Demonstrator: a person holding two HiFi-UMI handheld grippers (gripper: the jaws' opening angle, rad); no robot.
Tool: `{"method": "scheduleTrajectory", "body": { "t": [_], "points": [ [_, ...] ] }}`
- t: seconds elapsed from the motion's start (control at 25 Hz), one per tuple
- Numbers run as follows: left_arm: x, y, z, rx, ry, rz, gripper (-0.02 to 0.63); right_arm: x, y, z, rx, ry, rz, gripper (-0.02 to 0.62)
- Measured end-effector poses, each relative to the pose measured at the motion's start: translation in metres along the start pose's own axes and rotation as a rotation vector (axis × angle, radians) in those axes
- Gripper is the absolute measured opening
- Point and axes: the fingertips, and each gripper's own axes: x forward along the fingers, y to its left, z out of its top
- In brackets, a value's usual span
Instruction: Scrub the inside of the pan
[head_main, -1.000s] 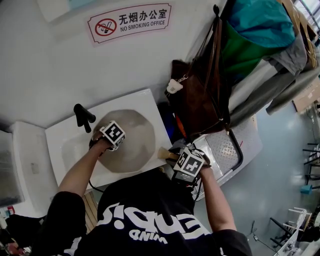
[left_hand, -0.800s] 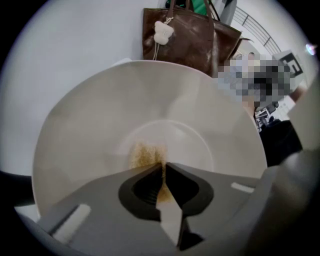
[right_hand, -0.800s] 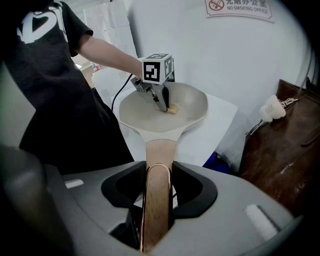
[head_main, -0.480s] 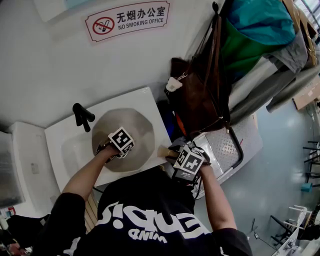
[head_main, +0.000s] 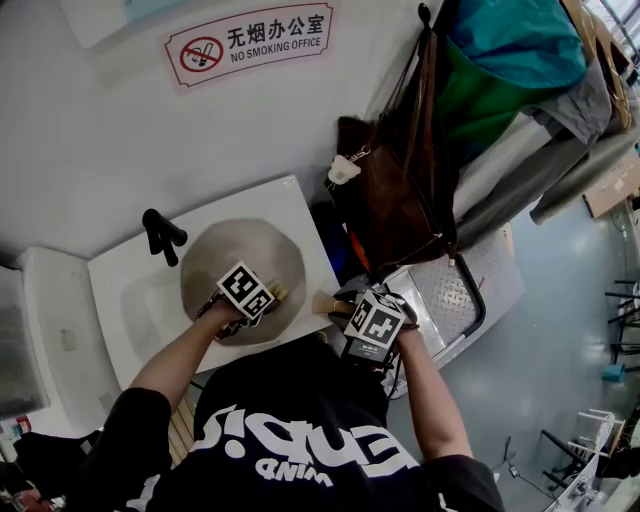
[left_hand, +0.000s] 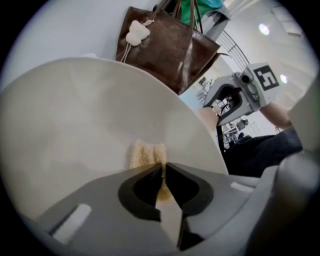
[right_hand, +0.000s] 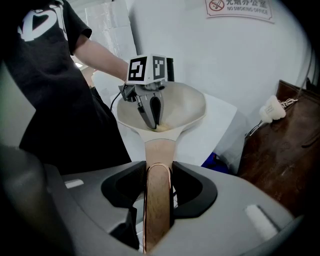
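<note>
A beige pan (head_main: 240, 262) rests over a white sink (head_main: 120, 295). Its wooden handle (right_hand: 157, 200) runs back between the jaws of my right gripper (right_hand: 158, 167), which is shut on it; in the head view that gripper (head_main: 372, 325) is at the sink's right edge. My left gripper (left_hand: 164, 167) is inside the pan (left_hand: 75, 115), shut on a small yellowish scrub pad (left_hand: 146, 154) that presses on the pan's inner wall near the handle side. The right gripper view shows the left gripper (right_hand: 150, 114) tip-down in the pan (right_hand: 185, 102).
A black faucet (head_main: 160, 235) stands at the sink's back left. A brown bag (head_main: 390, 200) and clothes hang just right of the sink against the wall. A metal tread-plate stand (head_main: 455, 295) lies under my right gripper. A no-smoking sign (head_main: 248, 40) is on the wall.
My left gripper has slid with the pad from the pan's middle toward its near rim and the handle side. The right gripper and the handle have stayed put.
</note>
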Motion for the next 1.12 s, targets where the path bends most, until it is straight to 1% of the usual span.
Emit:
{"method": "scheduleTrajectory", "body": {
  "t": [0.08, 0.24, 0.4, 0.48, 0.64, 0.84, 1.12],
  "points": [
    [-0.005, 0.000, 0.005, -0.002, -0.059, 0.015, 0.025, 0.000, -0.001, 0.000, -0.007, -0.006, -0.002, 0.169],
    [-0.015, -0.002, 0.007, 0.000, -0.128, 0.032, 0.025, 0.000, -0.002, -0.001, -0.010, -0.014, 0.000, 0.169],
    [-0.028, 0.002, 0.010, -0.032, -0.204, 0.051, 0.025, 0.002, -0.004, -0.001, -0.014, -0.019, -0.004, 0.169],
    [-0.033, 0.002, 0.011, -0.044, -0.228, 0.053, 0.025, 0.003, -0.005, -0.001, -0.017, -0.025, -0.005, 0.169],
    [-0.038, 0.000, 0.015, -0.022, -0.245, 0.055, 0.025, 0.008, -0.007, -0.003, -0.014, -0.031, 0.001, 0.169],
    [-0.040, 0.000, 0.018, -0.033, -0.267, 0.056, 0.025, 0.018, -0.008, -0.005, -0.007, -0.048, 0.017, 0.170],
    [-0.040, 0.000, 0.016, -0.036, -0.268, 0.058, 0.025, 0.020, -0.008, -0.002, -0.011, -0.076, 0.027, 0.170]
  ]
}}
